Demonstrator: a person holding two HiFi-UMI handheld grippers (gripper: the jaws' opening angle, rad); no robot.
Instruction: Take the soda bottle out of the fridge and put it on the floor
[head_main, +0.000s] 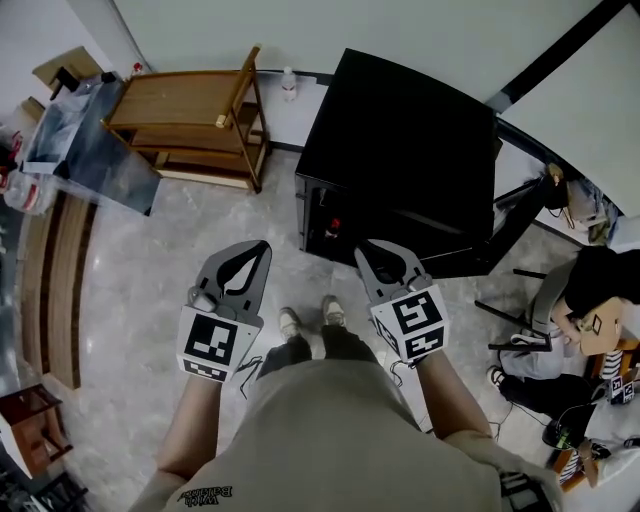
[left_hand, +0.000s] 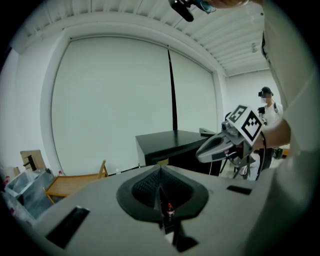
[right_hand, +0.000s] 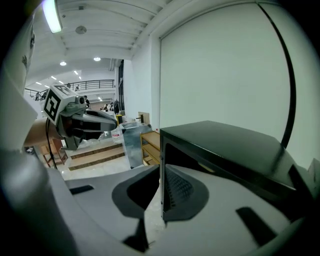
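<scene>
A black fridge (head_main: 400, 140) stands on the floor ahead of me, and it also fills the right of the right gripper view (right_hand: 225, 145). In its dark front, low down, stands a small soda bottle (head_main: 335, 226) with a red top. The left gripper view shows that bottle (left_hand: 170, 210) through the slit below the pads. My left gripper (head_main: 262, 246) and right gripper (head_main: 362, 246) hover side by side short of the fridge front. Both are shut with nothing in them. The right gripper (left_hand: 200, 151) also shows in the left gripper view.
A wooden frame (head_main: 195, 115) lies at the back left, beside a metal box (head_main: 90, 140). A small clear bottle (head_main: 289, 85) stands by the wall. A person (head_main: 590, 300) sits at the right among black stands. Wooden steps (head_main: 60, 270) run along the left. My shoes (head_main: 310, 320) are below the grippers.
</scene>
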